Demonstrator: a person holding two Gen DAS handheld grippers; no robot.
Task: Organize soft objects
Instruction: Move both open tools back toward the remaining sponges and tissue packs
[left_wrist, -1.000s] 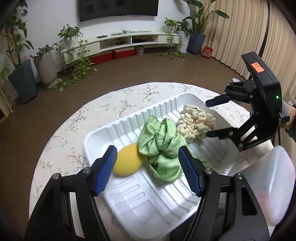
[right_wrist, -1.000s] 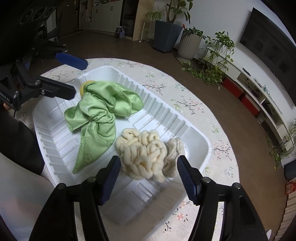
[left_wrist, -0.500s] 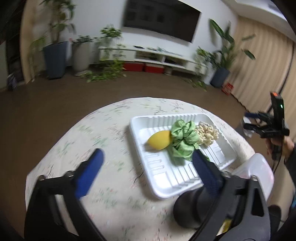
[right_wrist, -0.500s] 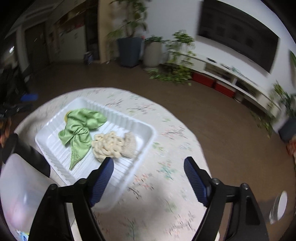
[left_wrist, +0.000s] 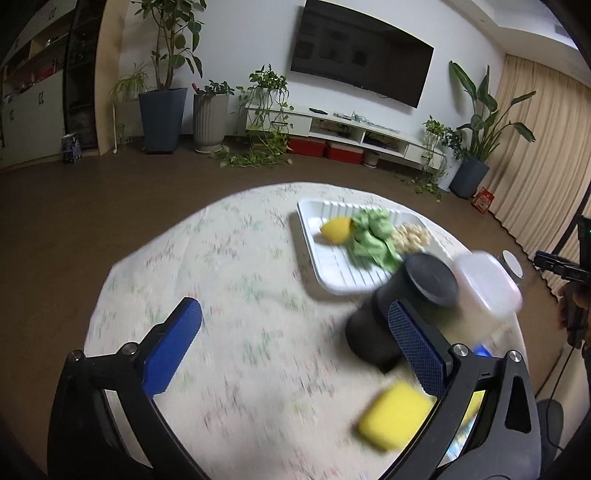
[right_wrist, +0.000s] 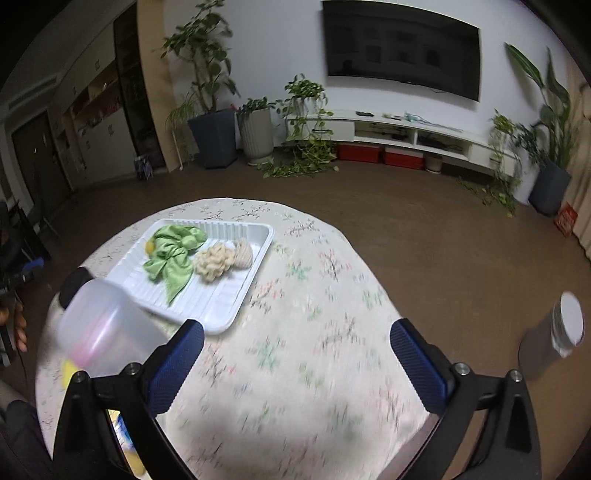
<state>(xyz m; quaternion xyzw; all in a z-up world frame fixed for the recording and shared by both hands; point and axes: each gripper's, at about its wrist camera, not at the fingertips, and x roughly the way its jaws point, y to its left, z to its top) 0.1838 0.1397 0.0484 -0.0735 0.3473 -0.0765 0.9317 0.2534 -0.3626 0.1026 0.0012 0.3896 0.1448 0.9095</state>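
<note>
Currently both claws are off the work and carry nothing. Left claw (left_wrist: 291, 349) is spread wide over the floral-print round tabletop (left_wrist: 236, 266), low in its frame. Right claw (right_wrist: 297, 363) is likewise spread wide over bare tabletop at the bottom of its frame.

Done, as far as I can judge: the white ribbed plastic tray (right_wrist: 221, 314) at left-centre of the right view holds four soft items. Green satin cloth (right_wrist: 171, 258) sits in the middle-left of the tray, a yellow rounded sponge-like piece (left_wrist: 337, 229) just beside it at the far-left end and mostly hidden under it in the right view. Cream looped chenille bundle (right_wrist: 214, 260) lies right of the cloth, with a beige knitted piece (right_wrist: 243, 253) touching its right side.

Possibly left: a yellow rectangular foam sponge (left_wrist: 395, 415) lies on the tabletop, lower right of the left view, outside the tray. It looks soft, so probably the next pick; the left claw is nearest. It's motion-blurred, so can't tell the exact edges.

Clutter near it: a black cylindrical container (left_wrist: 402, 306) and a translucent white plastic tub (left_wrist: 487, 284), both at right of the left view, between sponge and tray. A grey cylinder with a white lid (right_wrist: 554, 336) is at the far right of the right view; can't tell whether it stands on the tabletop.
</note>
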